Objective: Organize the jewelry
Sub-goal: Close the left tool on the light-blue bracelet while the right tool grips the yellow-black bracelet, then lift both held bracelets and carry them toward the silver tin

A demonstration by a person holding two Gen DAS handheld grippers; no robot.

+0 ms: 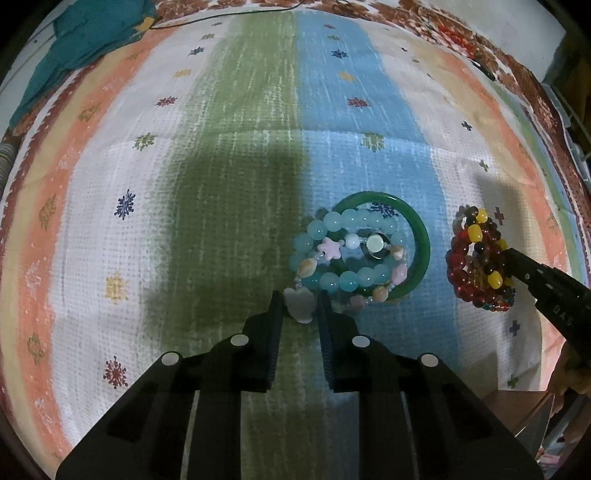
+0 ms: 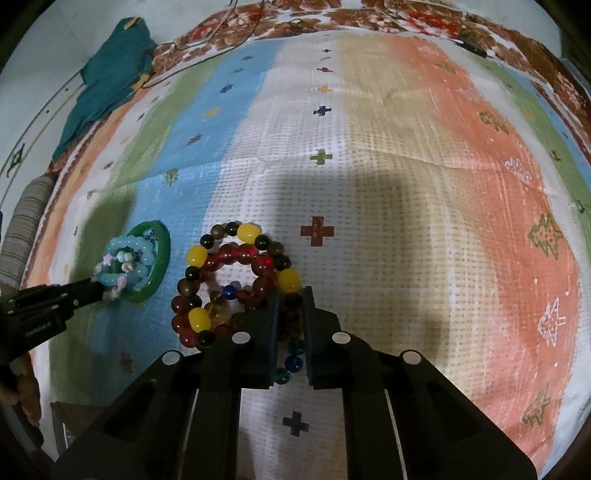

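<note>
A green bangle (image 1: 421,240) lies on the striped cloth with a pale blue bead bracelet (image 1: 347,221) and a shell-and-star bracelet (image 1: 330,249) piled on it. My left gripper (image 1: 299,306) is shut on a pale shell charm (image 1: 301,308) of that bracelet. To the right lies a pile of red, brown and yellow bead bracelets (image 2: 236,280). My right gripper (image 2: 290,306) is shut on the beads at the pile's near right edge (image 2: 291,301). The pile also shows in the left wrist view (image 1: 476,258), the bangle pile in the right wrist view (image 2: 136,266).
A striped woven cloth (image 1: 221,184) covers the surface. A teal garment (image 1: 85,48) lies at the far left with a thin black cable (image 1: 221,16) beside it. A flowered border (image 2: 406,18) runs along the far edge. A cardboard box corner (image 1: 517,410) sits near right.
</note>
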